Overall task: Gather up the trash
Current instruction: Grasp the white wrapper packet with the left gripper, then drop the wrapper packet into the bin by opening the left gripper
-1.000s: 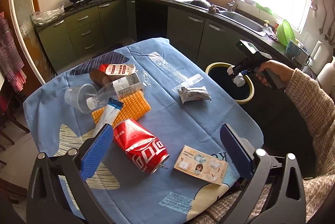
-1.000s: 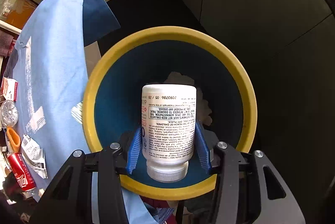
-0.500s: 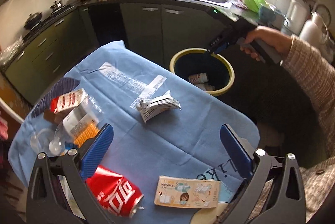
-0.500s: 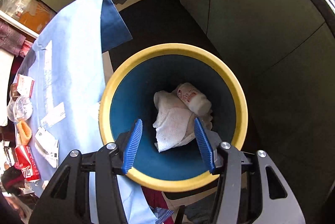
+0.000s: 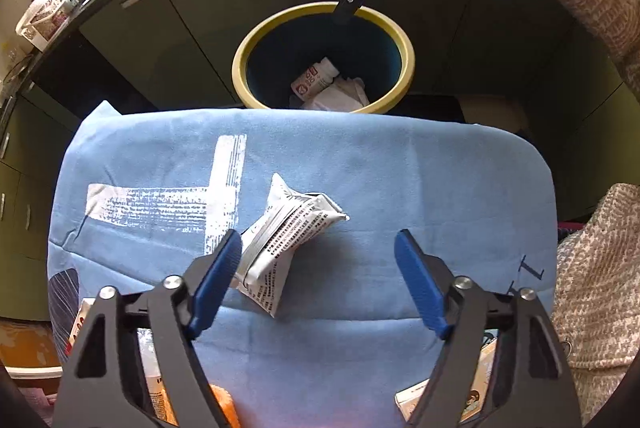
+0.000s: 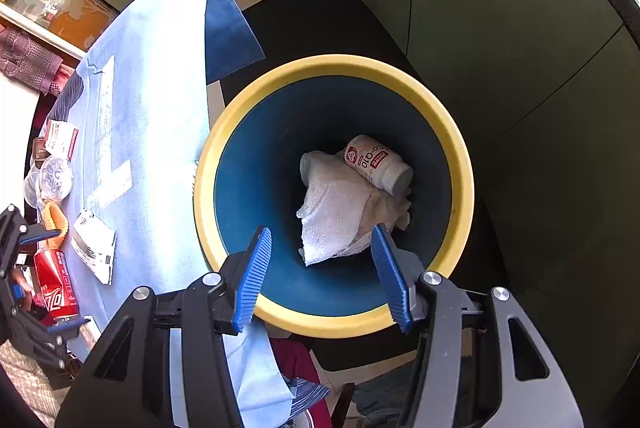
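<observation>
A crumpled white printed packet (image 5: 288,228) lies on the blue tablecloth (image 5: 400,168). My left gripper (image 5: 318,244) points down over it with its jaws closing. The packet sits against the left pad (image 5: 220,276), and the right pad is well clear of it. My right gripper (image 6: 320,232) hangs open and empty over the yellow-rimmed blue bin (image 6: 460,148). Inside the bin a white pill bottle (image 6: 378,164) lies on a crumpled paper towel (image 6: 340,212). The left wrist view also shows the bin (image 5: 240,68) and the bottle (image 5: 316,78) beyond the table's far edge.
Near the table's other end are a red can (image 6: 52,284), an orange sponge (image 6: 54,216), a clear plastic cup and bottle (image 6: 52,176) and a red-and-white box (image 6: 60,138). A small printed box (image 5: 476,388) lies under my left gripper. Green cabinets (image 5: 180,20) stand behind the bin.
The white bottle left my right gripper and dropped into the bin. My left gripper swung across the table and down to the crumpled packet, and its jaws narrowed.
</observation>
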`<state>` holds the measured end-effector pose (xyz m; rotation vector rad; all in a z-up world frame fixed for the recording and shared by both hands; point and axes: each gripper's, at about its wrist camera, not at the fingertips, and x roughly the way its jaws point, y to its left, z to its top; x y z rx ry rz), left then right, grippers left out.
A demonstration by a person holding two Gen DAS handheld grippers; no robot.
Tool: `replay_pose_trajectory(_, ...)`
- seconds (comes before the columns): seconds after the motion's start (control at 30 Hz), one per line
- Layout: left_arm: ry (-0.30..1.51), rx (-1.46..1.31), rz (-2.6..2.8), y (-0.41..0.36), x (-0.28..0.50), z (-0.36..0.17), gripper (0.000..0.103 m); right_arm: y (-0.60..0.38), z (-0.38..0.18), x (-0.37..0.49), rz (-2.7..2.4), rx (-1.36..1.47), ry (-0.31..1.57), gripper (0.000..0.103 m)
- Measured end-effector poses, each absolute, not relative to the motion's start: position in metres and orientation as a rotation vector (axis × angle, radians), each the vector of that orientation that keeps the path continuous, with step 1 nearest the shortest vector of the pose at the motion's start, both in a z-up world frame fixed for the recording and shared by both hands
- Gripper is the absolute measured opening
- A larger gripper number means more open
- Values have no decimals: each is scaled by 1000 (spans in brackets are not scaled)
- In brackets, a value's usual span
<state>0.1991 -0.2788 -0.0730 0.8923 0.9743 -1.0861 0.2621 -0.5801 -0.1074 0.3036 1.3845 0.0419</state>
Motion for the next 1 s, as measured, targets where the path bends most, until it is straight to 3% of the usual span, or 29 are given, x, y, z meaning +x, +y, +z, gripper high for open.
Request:
replay_pose_trajectory(0.13,1004,894,-1077,-279,212,-85,64,-584,-111,263,42,319,1388,53)
replay_pose_trajectory(0.3,1013,949,-1082,-279,212,-101,64,-585,-112,263,46,324,1391,53)
replay_pose_trajectory(0.4,1040,931,-1087,-278,214,-103,51,-585,-109,261,49,326,1386,53)
replay_pose_trajectory(0.47,1055,907,-1084,-276,215,-101,35,-586,-105,259,53,331,1377,53)
replay_pose_trajectory(0.53,1072,871,-1085,-274,217,-97,29,-588,-100,255,63,339,1363,53)
replay_pose_trajectory(0.77,1029,807,-1079,-287,208,-63,24,-597,-82,231,78,349,1318,53)
replay_pose_trajectory(1.0,993,768,-1100,-373,215,-42,24,-625,-66,192,34,359,1274,53)
